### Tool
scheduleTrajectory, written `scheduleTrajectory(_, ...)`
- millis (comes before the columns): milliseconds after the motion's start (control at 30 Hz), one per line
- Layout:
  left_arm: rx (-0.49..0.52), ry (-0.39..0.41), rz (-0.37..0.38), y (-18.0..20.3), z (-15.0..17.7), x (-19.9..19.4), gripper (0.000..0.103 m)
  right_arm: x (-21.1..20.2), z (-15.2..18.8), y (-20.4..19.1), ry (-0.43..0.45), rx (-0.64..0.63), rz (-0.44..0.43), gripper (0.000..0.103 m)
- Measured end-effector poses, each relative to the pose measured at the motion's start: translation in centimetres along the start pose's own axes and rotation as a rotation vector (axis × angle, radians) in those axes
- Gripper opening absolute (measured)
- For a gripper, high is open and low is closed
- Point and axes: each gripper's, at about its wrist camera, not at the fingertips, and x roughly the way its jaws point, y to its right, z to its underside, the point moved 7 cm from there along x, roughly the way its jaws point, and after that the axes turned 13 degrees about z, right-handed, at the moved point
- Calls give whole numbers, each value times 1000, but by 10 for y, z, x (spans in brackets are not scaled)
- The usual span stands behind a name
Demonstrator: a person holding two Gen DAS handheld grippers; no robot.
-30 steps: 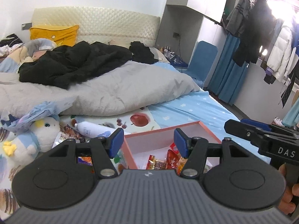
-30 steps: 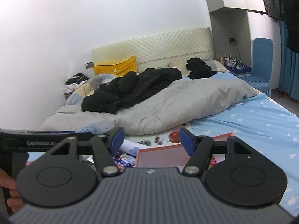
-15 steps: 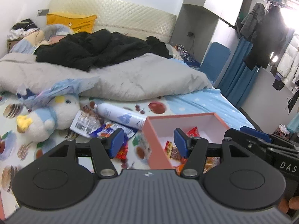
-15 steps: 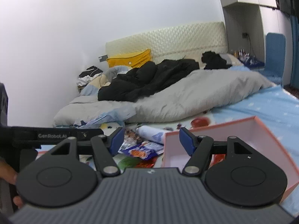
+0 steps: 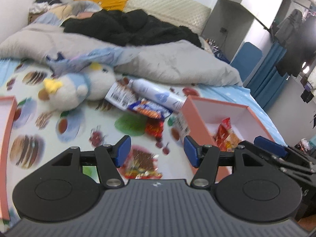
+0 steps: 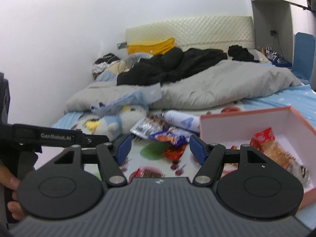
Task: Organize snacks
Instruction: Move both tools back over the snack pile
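- Snack packets point(image 5: 147, 109) are seen scattered on the bed point(image 5: 39, 122), just beside the pink box point(image 5: 221, 106), in which a few packets point(image 6: 276, 150) already lie.
- Light, crinkly, slippery wrappers are judged likely; a flat sealed edge is best pinched, so the contents are not crushed.
- Left gripper point(image 5: 157, 151) and right gripper point(image 6: 160, 148) are held apart, with nothing between the jaws.

The loose snack packets point(image 5: 147, 109) on the patterned bed sheet are motion-blurred, their labels unreadable. A second salmon-pink cardboard box point(image 5: 8, 122) is cut off at the left edge of the left wrist view.
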Motion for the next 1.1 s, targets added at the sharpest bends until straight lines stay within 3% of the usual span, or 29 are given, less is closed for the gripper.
scheduleTrajectory(367,-134,-24,36,-37,35,2,65,2,45,-25,-52,-77,0,67)
scheduleTrajectory(633,-167,-43,70,-49,34,24,65,19,62,-33,-97,-112,-15,67)
scheduleTrajectory(833,-66,-73,51,-48,18,49,67,36,74,-38,-139,-137,-43,67)
scheduleTrajectory(1100,207,-169,-5,-39,-8,95,68,63,87,-51,-168,-183,-68,67)
